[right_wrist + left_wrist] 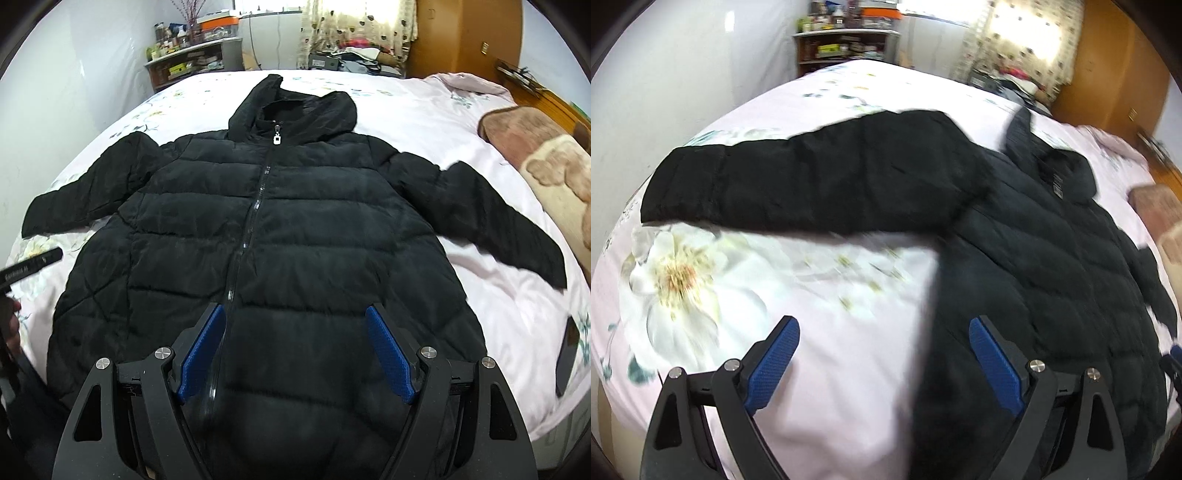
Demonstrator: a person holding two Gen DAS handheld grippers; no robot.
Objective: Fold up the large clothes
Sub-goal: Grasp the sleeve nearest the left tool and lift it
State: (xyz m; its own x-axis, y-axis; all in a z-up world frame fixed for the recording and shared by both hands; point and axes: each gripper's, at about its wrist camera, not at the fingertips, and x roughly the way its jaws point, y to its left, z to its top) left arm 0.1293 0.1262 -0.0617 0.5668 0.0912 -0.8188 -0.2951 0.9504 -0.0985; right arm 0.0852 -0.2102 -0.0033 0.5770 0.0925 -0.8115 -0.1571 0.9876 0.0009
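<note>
A black hooded jacket (280, 236) lay flat, zipped, across the bed (424, 107). The left gripper (884, 336) and right gripper (295, 325) hung spread apart over its near-edge hem, holding nothing.

My right gripper (295, 345) carries matt black plastic arms, bright metal pivot pins and blue pads (389, 354) with a fine rough grain. My left gripper (884, 356) shows the same finish. At centre frame, the black jacket (295, 221) is quilted, puffy cloth, mostly matt with a faint sheen; its zipper (255, 206) runs glossy, with a small metal pull. The pink floral bedsheet (831, 350) is smooth cloth. Upper right, the wardrobe (461, 40) is smooth brown wood. At right, the brown blanket (517, 125) looks plush.
</note>
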